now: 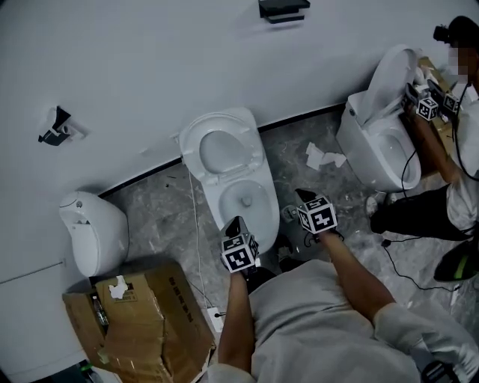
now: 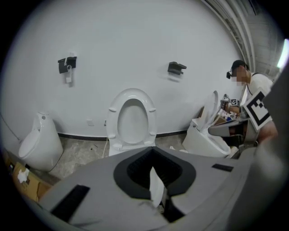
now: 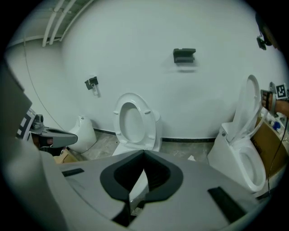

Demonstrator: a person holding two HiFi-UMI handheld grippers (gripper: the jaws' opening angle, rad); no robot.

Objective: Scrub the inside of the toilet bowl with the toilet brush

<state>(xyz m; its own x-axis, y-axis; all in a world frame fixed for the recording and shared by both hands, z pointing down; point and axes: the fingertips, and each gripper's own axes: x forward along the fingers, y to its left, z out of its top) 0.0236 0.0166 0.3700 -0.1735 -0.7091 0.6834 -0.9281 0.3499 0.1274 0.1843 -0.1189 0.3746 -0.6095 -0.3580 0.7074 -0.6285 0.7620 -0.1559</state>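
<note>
Left tongs [image 1: 235, 223] closed, nothing between tips, at near left edge of toilet bowl [image 1: 263, 193]. Right tongs [image 1: 303, 196] closed, empty, just right of bowl. Bowl stands on floor [image 1: 161, 217] against wall, seat and lid [image 1: 221, 149] raised.

A mock washroom, set up as a work or test space rather than a home bathroom, is shown. A toilet [image 1: 232, 179], a second toilet [image 1: 374, 142] to its right and a urinal [image 1: 93, 232] at the left are stood along one bare white wall [image 1: 150, 60], on a grey marbled floor [image 1: 161, 206]. A black holder [image 1: 283, 9] and a small fitting [image 1: 56, 127] are fixed to the wall. A torn cardboard box [image 1: 150, 322] is left at the near left, and paper scraps [image 1: 322, 155] are strewn between the toilets. The second toilet is being worked on by a second person [image 1: 449, 202].
</note>
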